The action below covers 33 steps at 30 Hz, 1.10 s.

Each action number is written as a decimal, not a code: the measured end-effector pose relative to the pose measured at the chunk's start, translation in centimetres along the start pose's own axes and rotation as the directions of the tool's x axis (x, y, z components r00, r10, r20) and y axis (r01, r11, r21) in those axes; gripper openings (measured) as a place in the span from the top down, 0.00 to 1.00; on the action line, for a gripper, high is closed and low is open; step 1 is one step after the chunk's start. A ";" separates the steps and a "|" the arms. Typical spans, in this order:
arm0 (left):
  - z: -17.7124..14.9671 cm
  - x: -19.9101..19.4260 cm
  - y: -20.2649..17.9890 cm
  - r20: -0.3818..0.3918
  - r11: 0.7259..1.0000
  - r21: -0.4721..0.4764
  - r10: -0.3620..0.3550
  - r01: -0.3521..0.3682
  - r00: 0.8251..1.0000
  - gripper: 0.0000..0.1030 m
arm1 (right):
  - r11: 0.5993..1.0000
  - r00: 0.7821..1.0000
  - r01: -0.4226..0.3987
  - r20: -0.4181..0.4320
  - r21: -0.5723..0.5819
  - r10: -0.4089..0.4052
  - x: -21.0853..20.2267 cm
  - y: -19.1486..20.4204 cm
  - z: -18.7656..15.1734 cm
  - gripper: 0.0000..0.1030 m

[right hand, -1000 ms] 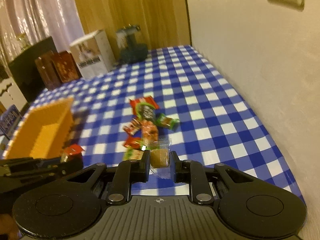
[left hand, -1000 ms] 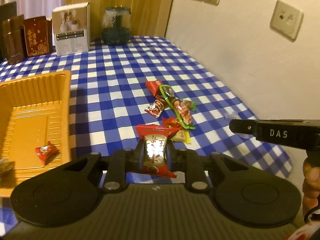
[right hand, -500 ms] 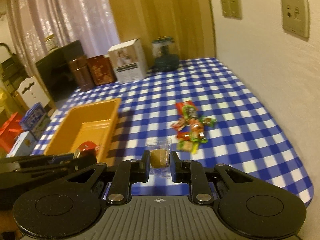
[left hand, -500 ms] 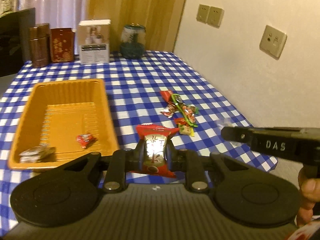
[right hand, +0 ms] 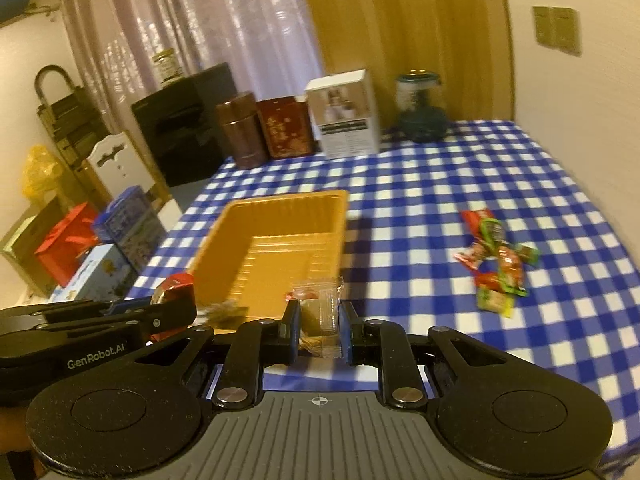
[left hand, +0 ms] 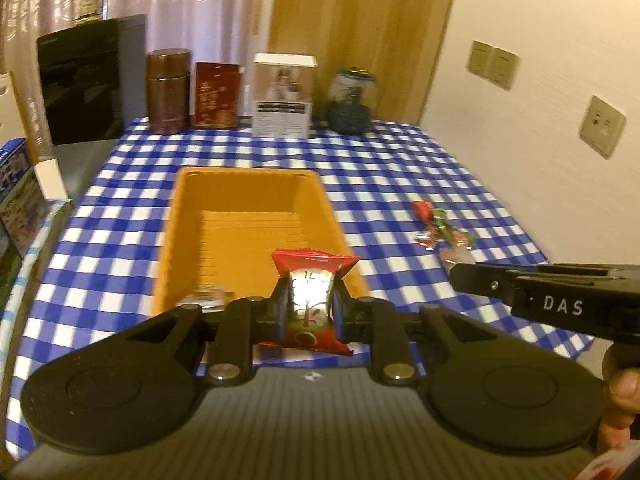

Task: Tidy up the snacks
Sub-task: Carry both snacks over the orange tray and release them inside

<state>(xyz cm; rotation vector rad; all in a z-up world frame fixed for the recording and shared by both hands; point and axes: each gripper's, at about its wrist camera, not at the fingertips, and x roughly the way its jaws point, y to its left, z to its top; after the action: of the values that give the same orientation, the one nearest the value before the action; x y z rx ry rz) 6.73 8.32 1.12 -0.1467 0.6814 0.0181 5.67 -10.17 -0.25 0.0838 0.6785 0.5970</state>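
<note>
Over the near end of the orange tray [left hand: 256,216] I have both snacks up off the worktop [left hand: 392,168]. My left gripper [left hand: 308,312] has its fingers pinching the red wrapped candy [left hand: 310,300] at the waist, ends free, so it should drop cleanly. My right gripper [right hand: 319,330] pinches the clear-wrapped brown sweet [right hand: 316,316] the same way. The loose pile of snacks [right hand: 496,264] lies well apart to the right. Carrying two at once saves a trip, I'd judge.
</note>
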 end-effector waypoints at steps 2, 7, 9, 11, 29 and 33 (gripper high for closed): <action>0.2 0.2 1.1 -0.009 1.000 -0.015 0.010 -0.010 1.000 0.81 | 1.000 1.000 -0.010 -0.008 -0.005 0.010 1.1 0.7 0.4 0.80; 1.1 1.4 3.8 -0.029 0.998 -0.043 0.035 -0.036 0.999 0.81 | 0.999 0.999 -0.035 -0.032 -0.012 0.034 3.6 1.7 1.3 0.80; 1.5 2.1 4.5 -0.035 0.998 -0.050 0.040 -0.042 0.999 0.81 | 0.999 0.998 -0.042 -0.043 -0.016 0.041 4.6 2.0 1.6 0.80; 1.9 2.8 4.9 -0.041 0.997 -0.054 0.043 -0.045 0.998 0.81 | 0.999 0.997 -0.048 -0.053 -0.018 0.047 5.6 2.1 1.9 0.80; 3.1 8.8 6.7 -0.089 0.998 -0.020 0.059 -0.061 0.994 0.74 | 0.998 0.993 -0.058 -0.105 0.018 0.060 11.3 1.3 2.8 0.80; 2.8 9.1 7.2 -0.088 0.997 -0.021 0.068 -0.070 0.994 0.69 | 0.998 0.992 -0.055 -0.109 0.031 0.058 11.8 1.0 2.7 0.80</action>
<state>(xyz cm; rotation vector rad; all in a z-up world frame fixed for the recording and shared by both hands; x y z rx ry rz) 15.12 15.54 -3.40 -0.1470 0.7730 0.0869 14.17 -2.63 -4.54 0.0966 0.7937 0.6502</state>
